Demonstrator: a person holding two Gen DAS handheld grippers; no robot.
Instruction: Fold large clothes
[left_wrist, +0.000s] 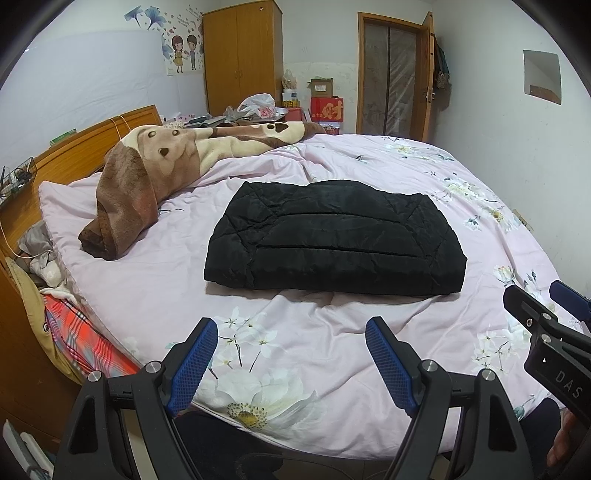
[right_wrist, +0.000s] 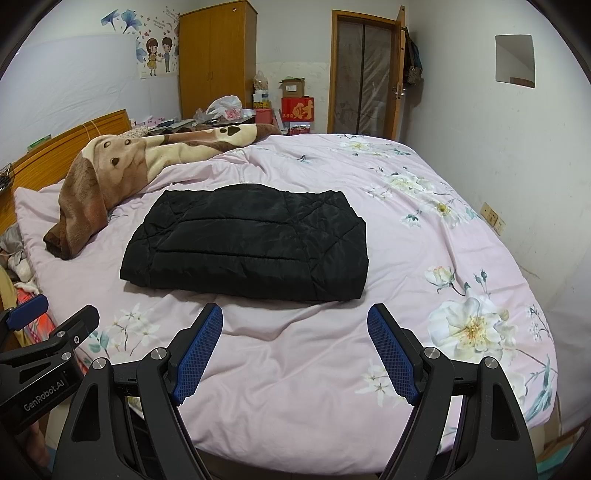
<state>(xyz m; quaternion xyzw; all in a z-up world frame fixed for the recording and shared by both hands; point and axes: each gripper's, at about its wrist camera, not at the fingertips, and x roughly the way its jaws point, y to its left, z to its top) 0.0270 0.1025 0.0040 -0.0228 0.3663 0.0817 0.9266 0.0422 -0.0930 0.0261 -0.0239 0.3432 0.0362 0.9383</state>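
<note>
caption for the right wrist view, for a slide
Open right gripper above a folded black quilted jacket on a floral pink bed cover.

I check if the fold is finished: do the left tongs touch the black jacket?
Apart. The left wrist view shows bare pink bedcover between the open left tongs and the folded black jacket.

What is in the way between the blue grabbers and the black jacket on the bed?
Nothing visible. Only bare pink floral quilt lies between the open right gripper, the open left gripper and the folded black jacket. The brown blanket sits off to the side.
</note>
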